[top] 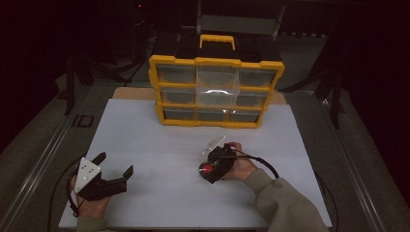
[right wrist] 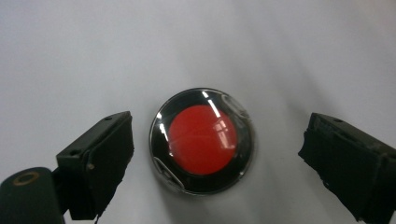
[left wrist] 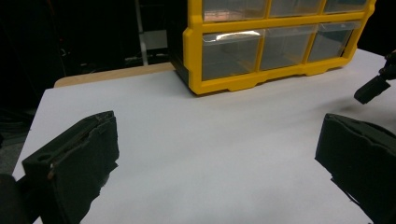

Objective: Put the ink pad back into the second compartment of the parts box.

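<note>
A round object with a red centre, black ring and shiny rim (right wrist: pixel 202 140) lies flat on the white board. My right gripper (right wrist: pixel 217 154) hangs right over it, pointing down, jaws open and set on either side of it without touching. From above, the same red object (top: pixel 207 169) shows beneath the right gripper (top: pixel 211 169), near the board's middle right. My left gripper (top: pixel 114 165) rests open at the board's front left, with nothing between its jaws (left wrist: pixel 217 158). A yellow drawer organiser (top: pixel 215 90) with clear drawers stands at the back of the board.
The white board (top: pixel 159 140) lies on a darker table with metal rails on both sides. The organiser (left wrist: pixel 275 42) has a black-and-yellow handle on top. Bare board stretches between the two grippers and in front of the organiser.
</note>
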`<move>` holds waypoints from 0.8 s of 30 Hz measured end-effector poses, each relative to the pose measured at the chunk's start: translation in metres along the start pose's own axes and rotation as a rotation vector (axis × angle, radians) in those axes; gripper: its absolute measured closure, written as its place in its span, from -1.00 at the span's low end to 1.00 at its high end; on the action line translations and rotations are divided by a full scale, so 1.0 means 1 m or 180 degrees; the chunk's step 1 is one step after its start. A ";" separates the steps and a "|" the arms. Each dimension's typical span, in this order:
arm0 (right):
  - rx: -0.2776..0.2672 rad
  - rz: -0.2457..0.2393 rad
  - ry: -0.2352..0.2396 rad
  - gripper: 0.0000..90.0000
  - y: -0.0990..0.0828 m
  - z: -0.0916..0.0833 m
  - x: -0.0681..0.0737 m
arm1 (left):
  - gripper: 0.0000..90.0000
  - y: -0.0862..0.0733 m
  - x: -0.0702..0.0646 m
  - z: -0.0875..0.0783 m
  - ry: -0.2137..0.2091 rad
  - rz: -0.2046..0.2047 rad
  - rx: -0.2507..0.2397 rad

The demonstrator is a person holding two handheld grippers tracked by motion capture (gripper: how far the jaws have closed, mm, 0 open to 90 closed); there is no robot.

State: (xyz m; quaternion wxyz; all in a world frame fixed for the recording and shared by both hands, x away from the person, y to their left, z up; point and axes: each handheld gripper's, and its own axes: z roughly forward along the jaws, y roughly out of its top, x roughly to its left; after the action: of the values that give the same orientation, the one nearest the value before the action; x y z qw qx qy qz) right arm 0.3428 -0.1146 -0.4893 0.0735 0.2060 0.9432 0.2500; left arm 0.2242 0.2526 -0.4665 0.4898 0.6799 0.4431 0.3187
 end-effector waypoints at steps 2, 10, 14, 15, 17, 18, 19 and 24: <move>0.0040 -0.0009 0.0020 -0.81 0.000 0.005 0.002 | -1.00 0.000 0.000 0.000 0.0000 -0.0003 0.0000; 0.0136 0.0058 0.0068 -0.75 -0.001 0.013 0.005 | -1.00 0.000 0.000 0.000 0.0000 0.0000 0.0004; 0.0166 0.0013 0.0081 -0.64 -0.001 0.017 0.006 | -1.00 0.000 0.000 0.000 -0.0001 -0.0001 0.0004; 0.0166 0.0013 0.0081 -0.64 -0.001 0.017 0.006 | -1.00 0.000 0.000 0.000 -0.0001 -0.0001 0.0004; 0.0193 0.0001 0.0092 -0.60 -0.001 0.019 0.006 | -1.00 0.000 0.000 0.000 -0.0002 -0.0002 0.0004; 0.0214 0.0032 0.0102 -0.57 0.000 0.018 0.006 | -1.00 0.000 0.000 0.000 0.0001 -0.0001 0.0004; 0.0219 0.0053 0.0120 -0.56 0.000 0.018 0.006 | -1.00 0.000 0.000 0.000 0.0001 -0.0001 0.0004; 0.0257 0.0096 0.0151 -0.52 0.001 0.018 0.005 | -1.00 0.000 0.000 0.000 -0.0002 -0.0002 0.0004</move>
State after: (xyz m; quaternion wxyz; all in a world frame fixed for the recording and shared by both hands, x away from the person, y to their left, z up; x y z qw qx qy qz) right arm 0.3427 -0.1033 -0.5050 0.0390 0.2170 0.9508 0.2176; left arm 0.2242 0.2526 -0.4667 0.4896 0.6801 0.4433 0.3181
